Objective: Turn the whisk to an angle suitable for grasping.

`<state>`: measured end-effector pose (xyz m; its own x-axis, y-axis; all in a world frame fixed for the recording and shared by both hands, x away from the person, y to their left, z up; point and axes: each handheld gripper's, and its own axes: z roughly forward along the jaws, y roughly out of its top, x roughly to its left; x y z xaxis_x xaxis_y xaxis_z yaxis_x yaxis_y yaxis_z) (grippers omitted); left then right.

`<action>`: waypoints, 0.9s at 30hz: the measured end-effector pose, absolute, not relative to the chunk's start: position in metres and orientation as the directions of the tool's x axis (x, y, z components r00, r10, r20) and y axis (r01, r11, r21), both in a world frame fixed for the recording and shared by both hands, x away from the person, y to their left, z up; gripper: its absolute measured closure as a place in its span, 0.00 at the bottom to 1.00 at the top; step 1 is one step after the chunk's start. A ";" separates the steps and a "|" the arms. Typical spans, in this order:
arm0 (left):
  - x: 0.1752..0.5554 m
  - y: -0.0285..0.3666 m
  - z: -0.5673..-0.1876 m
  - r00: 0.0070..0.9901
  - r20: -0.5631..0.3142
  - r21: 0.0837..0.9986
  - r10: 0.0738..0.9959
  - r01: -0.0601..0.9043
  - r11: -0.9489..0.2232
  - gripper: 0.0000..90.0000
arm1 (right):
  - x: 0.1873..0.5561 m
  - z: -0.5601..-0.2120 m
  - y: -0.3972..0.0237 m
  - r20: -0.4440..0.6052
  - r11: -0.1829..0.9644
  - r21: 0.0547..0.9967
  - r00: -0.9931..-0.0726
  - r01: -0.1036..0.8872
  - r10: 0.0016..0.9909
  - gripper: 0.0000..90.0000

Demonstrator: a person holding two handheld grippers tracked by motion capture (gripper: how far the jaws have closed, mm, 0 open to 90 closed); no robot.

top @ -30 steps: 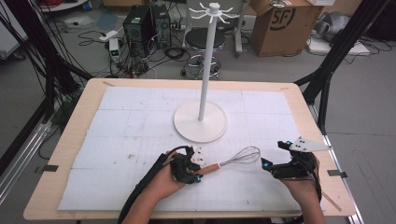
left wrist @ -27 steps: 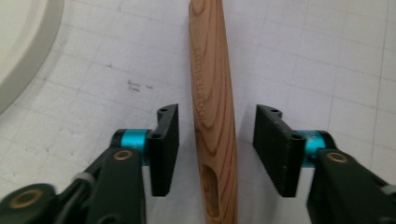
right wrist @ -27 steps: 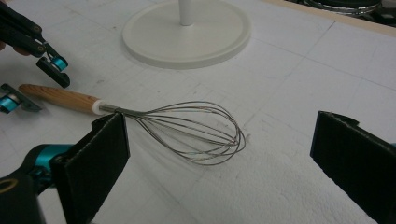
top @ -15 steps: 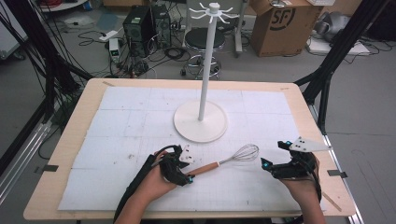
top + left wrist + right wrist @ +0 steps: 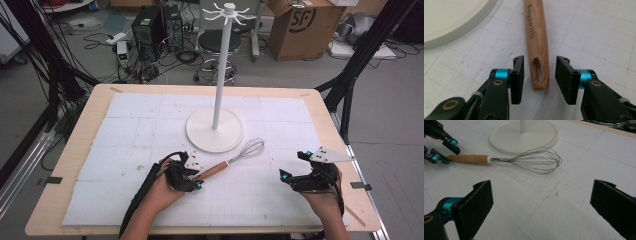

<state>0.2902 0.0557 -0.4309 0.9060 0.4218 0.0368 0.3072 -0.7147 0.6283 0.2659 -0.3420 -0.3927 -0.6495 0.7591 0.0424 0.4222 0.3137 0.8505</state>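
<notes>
the whisk (image 5: 232, 161) lies flat on the table (image 5: 125, 125), just at the 6 o'clock edge of the white stand's base (image 5: 215, 131). its long axis runs from 8 o'clock, the wooden handle (image 5: 537, 45), up to 2 o'clock, the wire head (image 5: 536, 160). my left gripper (image 5: 189, 176) is at the handle's butt end. in the left gripper view the handle runs straight away toward 12 o'clock, its slotted end sitting between my fingers (image 5: 517, 80) with a gap on each side. they have just been closing and now stand narrow, but neither pad presses the wood yet. my right gripper (image 5: 295, 167) rests well apart at 3 o'clock of the whisk, its fingers wide and holding nothing. so my left hand is the nearer one, and i judge the coming squeeze needs only the fingers to finish closing across the handle.
</notes>
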 end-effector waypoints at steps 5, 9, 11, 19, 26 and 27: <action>0.293 0.046 -0.432 0.909 0.042 0.636 0.416 0.297 -0.713 0.62 | 0.266 -0.393 -0.341 0.045 0.314 0.847 -0.647 0.429 0.762 0.04; 0.299 0.036 -0.427 0.909 0.044 0.656 0.415 0.287 -0.698 0.60 | 0.266 -0.393 -0.340 0.040 0.320 0.846 -0.648 0.427 0.760 0.04; 0.304 0.029 -0.423 0.909 0.036 0.655 0.416 0.293 -0.696 0.58 | 0.267 -0.394 -0.339 0.039 0.322 0.845 -0.650 0.427 0.759 0.04; 0.330 0.003 -0.422 0.910 -0.028 0.606 0.414 0.345 -0.717 0.58 | 0.267 -0.394 -0.341 0.044 0.319 0.844 -0.649 0.431 0.760 0.04; 0.336 -0.015 -0.426 0.935 -0.019 0.545 0.355 0.307 -0.780 0.72 | 0.267 -0.394 -0.345 0.044 0.312 0.848 -0.643 0.429 0.764 0.04; 0.335 -0.017 -0.426 0.941 -0.014 0.547 0.338 0.290 -0.785 0.73 | 0.267 -0.394 -0.345 0.048 0.309 0.848 -0.641 0.432 0.766 0.04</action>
